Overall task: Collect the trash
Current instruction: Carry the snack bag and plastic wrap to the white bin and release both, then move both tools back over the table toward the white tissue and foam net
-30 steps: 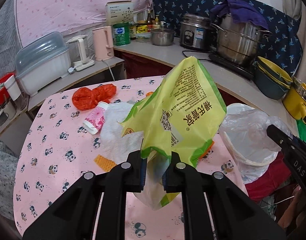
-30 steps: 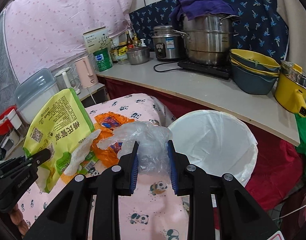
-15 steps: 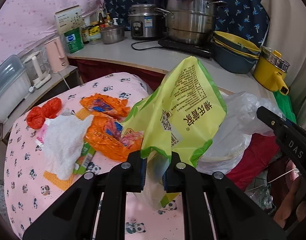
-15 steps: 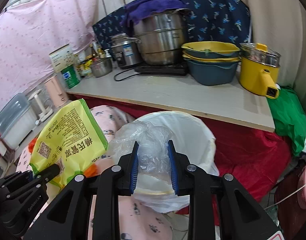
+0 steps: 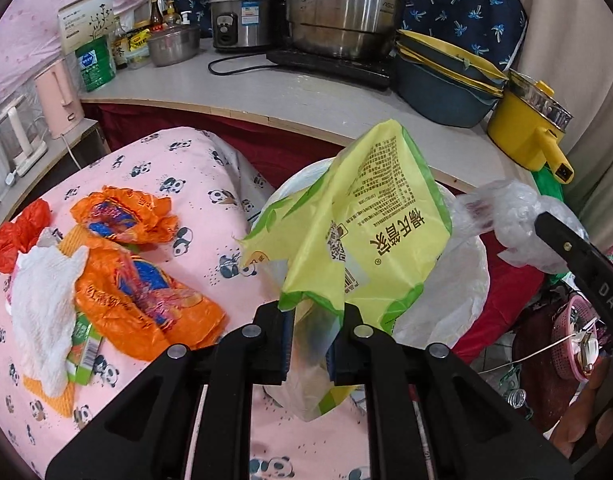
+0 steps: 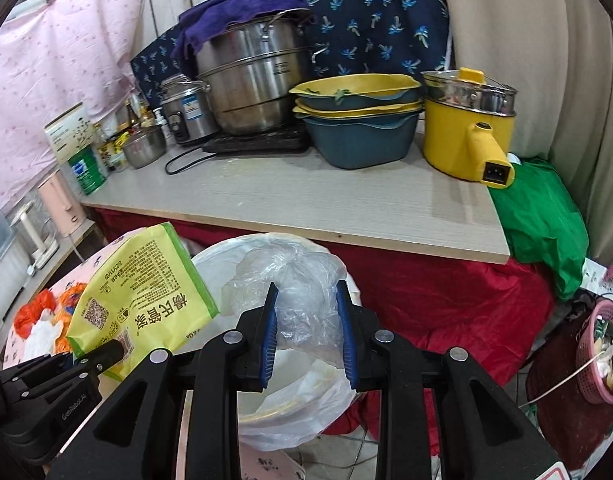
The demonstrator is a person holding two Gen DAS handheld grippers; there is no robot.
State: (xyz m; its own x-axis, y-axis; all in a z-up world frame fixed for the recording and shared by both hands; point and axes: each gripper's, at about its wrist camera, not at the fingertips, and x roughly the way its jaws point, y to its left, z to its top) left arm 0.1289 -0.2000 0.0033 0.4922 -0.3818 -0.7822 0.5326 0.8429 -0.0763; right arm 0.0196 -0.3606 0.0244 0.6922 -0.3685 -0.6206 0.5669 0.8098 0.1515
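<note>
So at that point I had both grippers loaded. My left gripper [image 5: 309,344] was clamped on the bottom edge of the yellow-green snack bag [image 5: 370,236], and the right gripper [image 6: 309,334] was pinched on a wad of clear plastic film [image 6: 302,300]. Both pieces hung right over the white-lined trash bin [image 6: 306,408], which sat beside the pink panda-print table [image 5: 178,184] and just below the grey counter [image 6: 306,200].

Handling-wise, I figured both were basically weightless and floppy. The snack bag stood up stiff-ish from the jaws but crinkly, so grabbing a folded edge like I did seemed right; a flat face would probably slip. The film was soft and clingy, so I guessed it might stick to the blue pads [image 6: 269,336] on release instead of dropping clean.

Left on the table, on the far side from the bin: orange wrappers [image 5: 142,292], a white paper towel [image 5: 46,300] and a red bag [image 5: 16,236]. Same story there, I'd go for bunched folds.
</note>
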